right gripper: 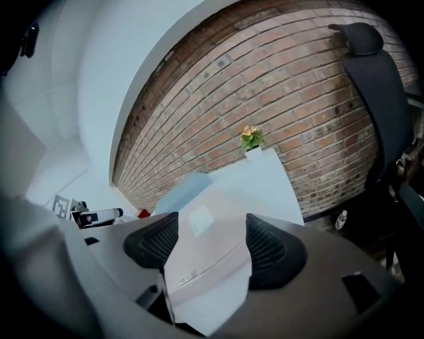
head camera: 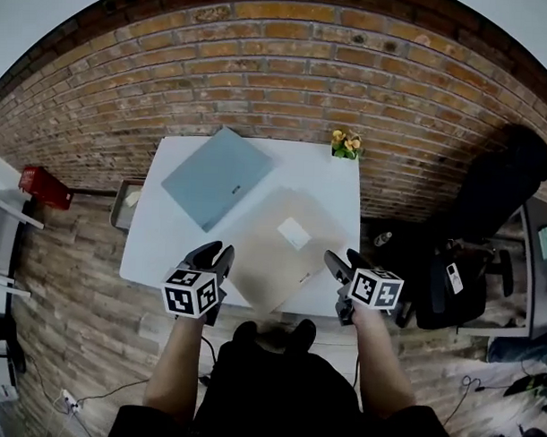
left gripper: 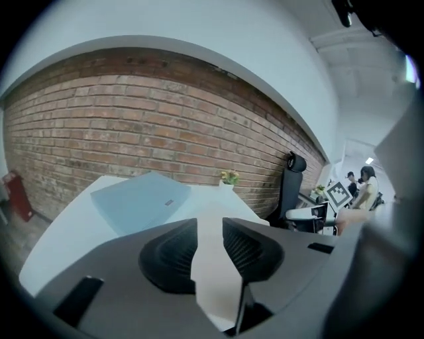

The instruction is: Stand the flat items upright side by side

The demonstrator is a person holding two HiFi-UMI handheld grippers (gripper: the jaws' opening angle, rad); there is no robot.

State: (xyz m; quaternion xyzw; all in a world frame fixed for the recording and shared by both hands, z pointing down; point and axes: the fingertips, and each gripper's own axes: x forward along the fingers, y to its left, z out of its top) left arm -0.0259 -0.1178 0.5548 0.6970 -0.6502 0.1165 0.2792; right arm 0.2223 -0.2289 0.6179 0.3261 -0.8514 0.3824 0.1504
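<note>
Two flat items lie on the white tabletop [head camera: 151,249], with both grippers empty at its near edge
The blue-grey flat item [head camera: 217,177] lies flat at the far left and the beige flat item [head camera: 281,245] lies flat just beside it, nearer and to the right; the left gripper [head camera: 214,253] has its fingers a narrow gap apart and the right gripper [head camera: 344,260] has its fingers spread wider, nothing between either pair; a flower pot [head camera: 345,146] stands at the far right corner
</note>
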